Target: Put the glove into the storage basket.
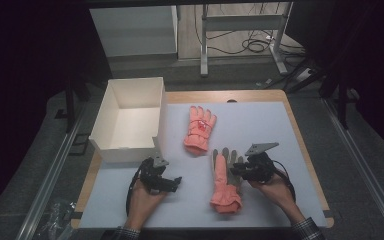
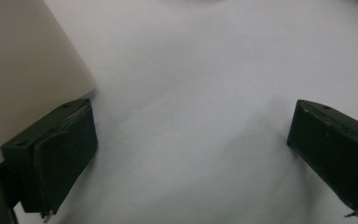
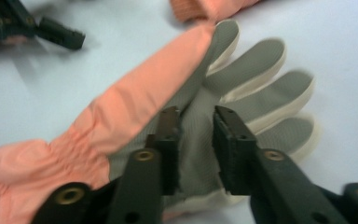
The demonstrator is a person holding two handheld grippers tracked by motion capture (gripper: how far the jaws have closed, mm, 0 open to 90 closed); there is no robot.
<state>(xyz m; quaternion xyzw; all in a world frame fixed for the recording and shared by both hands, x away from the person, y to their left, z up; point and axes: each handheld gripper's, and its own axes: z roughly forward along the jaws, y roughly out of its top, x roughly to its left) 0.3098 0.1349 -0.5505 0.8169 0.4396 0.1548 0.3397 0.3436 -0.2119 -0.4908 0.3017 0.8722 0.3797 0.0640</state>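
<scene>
Two salmon-pink gloves lie on the white mat (image 1: 265, 130). One glove (image 1: 200, 129) lies flat near the box, fingers pointing away. The nearer glove (image 1: 224, 182) is partly folded over, so its grey palm and fingers (image 3: 261, 74) show beside the pink back (image 3: 144, 98). My right gripper (image 1: 236, 170) (image 3: 196, 135) hovers at that grey palm with its jaws a little apart. The fabric sits in the gap and the pads do not press on it. My left gripper (image 1: 167, 176) (image 2: 191, 154) rests open wide over bare mat, its left jaw next to the box wall (image 2: 23, 70).
An open white cardboard box (image 1: 130, 150) stands at the table's back left, overhanging the mat. The other glove's cuff (image 3: 205, 7) and the left gripper (image 3: 60, 35) show at the top of the right gripper view. The wooden table edge (image 1: 310, 165) frames the mat.
</scene>
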